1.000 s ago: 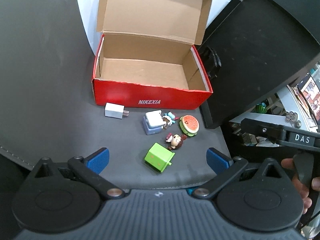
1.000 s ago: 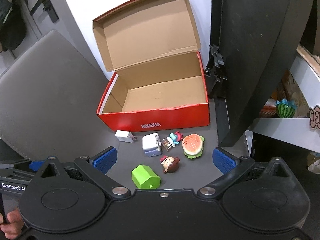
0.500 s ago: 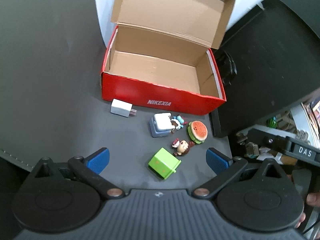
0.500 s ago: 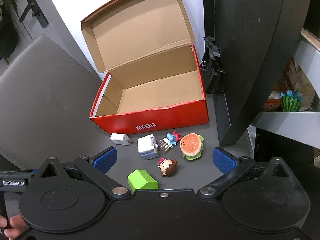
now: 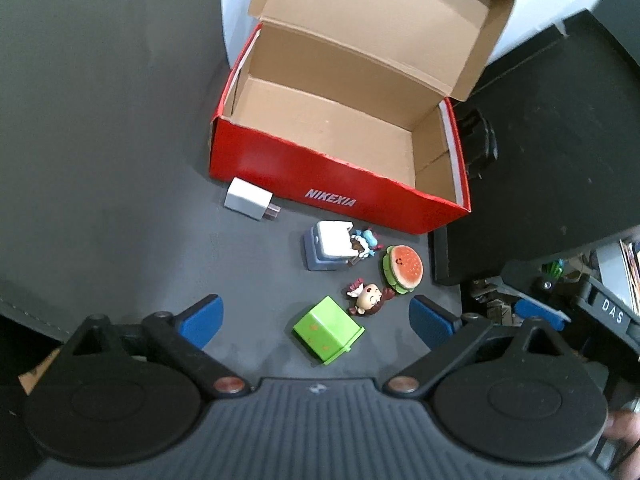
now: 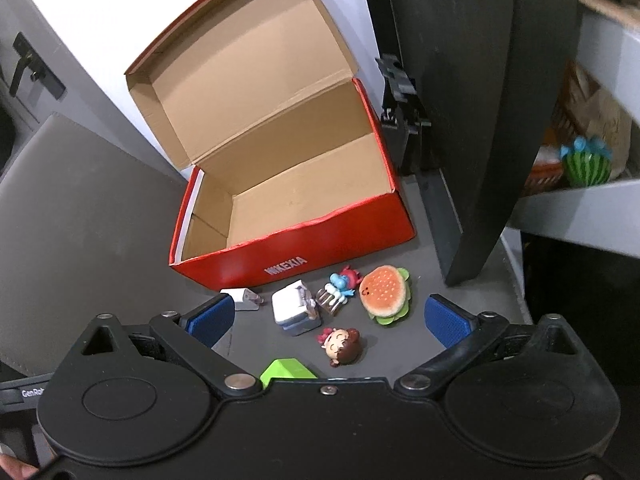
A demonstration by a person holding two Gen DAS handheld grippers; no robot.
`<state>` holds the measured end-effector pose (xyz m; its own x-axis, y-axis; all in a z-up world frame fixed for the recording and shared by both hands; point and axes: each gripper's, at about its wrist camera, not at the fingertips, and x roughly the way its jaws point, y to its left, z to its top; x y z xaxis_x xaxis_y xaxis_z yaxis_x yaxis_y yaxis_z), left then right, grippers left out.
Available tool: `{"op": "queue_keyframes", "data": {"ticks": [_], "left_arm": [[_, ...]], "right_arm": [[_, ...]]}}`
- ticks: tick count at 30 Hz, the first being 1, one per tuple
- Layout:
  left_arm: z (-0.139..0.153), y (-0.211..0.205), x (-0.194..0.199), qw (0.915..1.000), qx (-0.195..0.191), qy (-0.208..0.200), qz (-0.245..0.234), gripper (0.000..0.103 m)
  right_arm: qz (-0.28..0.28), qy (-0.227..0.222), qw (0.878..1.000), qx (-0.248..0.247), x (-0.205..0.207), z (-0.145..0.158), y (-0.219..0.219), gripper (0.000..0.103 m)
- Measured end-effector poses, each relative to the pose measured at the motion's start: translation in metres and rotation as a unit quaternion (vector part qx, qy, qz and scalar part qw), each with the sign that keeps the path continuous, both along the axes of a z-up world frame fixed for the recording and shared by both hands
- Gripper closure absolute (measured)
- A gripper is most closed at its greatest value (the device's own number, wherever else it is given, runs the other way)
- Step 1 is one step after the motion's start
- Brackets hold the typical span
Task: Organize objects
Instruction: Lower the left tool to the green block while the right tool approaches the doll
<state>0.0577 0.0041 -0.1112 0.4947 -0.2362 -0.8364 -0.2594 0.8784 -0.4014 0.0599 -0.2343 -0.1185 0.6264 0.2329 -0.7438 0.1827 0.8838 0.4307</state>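
An open, empty red shoebox (image 5: 340,192) (image 6: 312,256) stands on a dark grey table. In front of it lie a white charger (image 5: 250,199) (image 6: 240,298), a white and blue cube (image 5: 329,245) (image 6: 295,309), a small blue figure (image 5: 366,242) (image 6: 340,282), a burger toy (image 5: 401,269) (image 6: 385,293), a doll head (image 5: 370,300) (image 6: 342,346) and a green block (image 5: 326,330) (image 6: 286,370). My left gripper (image 5: 316,318) is open and empty above the green block. My right gripper (image 6: 328,318) is open and empty above the cube and doll head.
A large black panel (image 5: 560,140) (image 6: 480,100) stands right of the box. Shelves with a watermelon toy (image 6: 586,162) are at the far right. A grey mat (image 5: 80,140) covers the table's left side. The other gripper's handle (image 5: 600,308) shows at the right.
Both grippers have moved forward and nearer to the toys. The box and toys shifted right in the left view and the green block slid under the right gripper's body. Nothing was grasped.
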Motion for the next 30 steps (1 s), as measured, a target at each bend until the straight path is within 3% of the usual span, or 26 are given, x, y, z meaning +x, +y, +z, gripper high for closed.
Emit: {"op": "queue_keyframes", "data": {"ticks": [3,11,19,30], "left_arm": [[-0.006,0.0,0.004,0.9999,-0.007,0.006,0.011,0.005],[-0.019,-0.005,0.015,0.999,-0.021,0.031,0.025,0.01],[-0.041,-0.009,0.029,0.9954,-0.044,0.066,0.055,0.017],[-0.068,-0.011,0.04,0.99,-0.055,0.104,0.078,0.025]], "right_arm": [[-0.009,0.011,1.0,0.015,0.005,-0.009,0.0,0.006],[-0.032,0.03,0.998,0.054,0.013,-0.027,-0.002,0.008],[-0.062,0.044,0.996,0.052,0.019,-0.039,0.009,0.019],[-0.069,0.07,0.992,0.076,0.024,-0.063,0.012,0.023]]}}
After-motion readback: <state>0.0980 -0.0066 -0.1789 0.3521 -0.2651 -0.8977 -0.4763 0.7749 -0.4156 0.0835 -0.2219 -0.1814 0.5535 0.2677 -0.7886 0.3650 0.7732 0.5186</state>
